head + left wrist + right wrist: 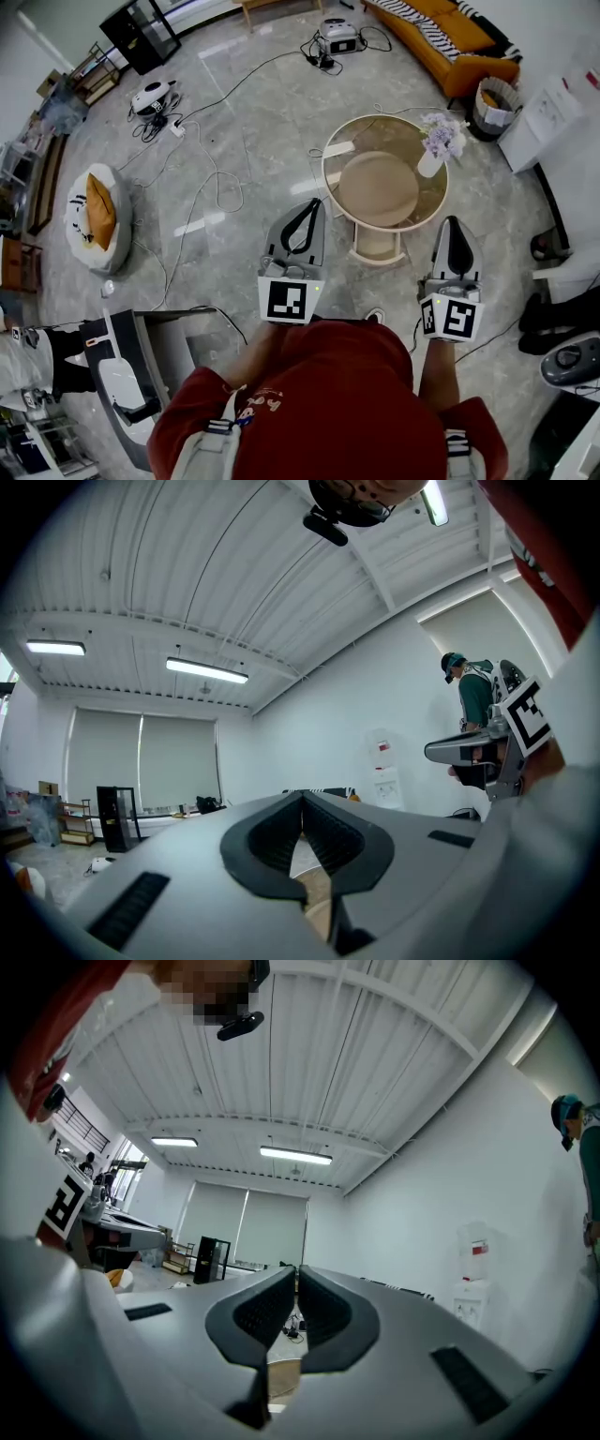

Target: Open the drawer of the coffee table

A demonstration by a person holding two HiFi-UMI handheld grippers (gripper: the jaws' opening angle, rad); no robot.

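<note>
Both grippers were held out in front of the person with nothing in them: the left gripper [312,206] had its jaws closed tip to tip, and the right gripper [454,223] had its jaws pressed together too, with just a thin slit showing. The round glass-topped coffee table [366,139] sat just ahead, between the two. The left gripper's tip was near its left rim and the right one was just off its lower right edge, neither touching. Couldn't pick out the drawer itself from above, only the cream base [379,246] under the glass. A white vase of flowers [434,150] stood at the tabletop's right side. Loose cables [220,183] trailed over the grey floor [244,112] to the left, an orange sofa [448,37] and a basket [494,101] sat beyond, and a white beanbag [97,220] lay well off left. Only bare floor lay between grippers and table.
</note>
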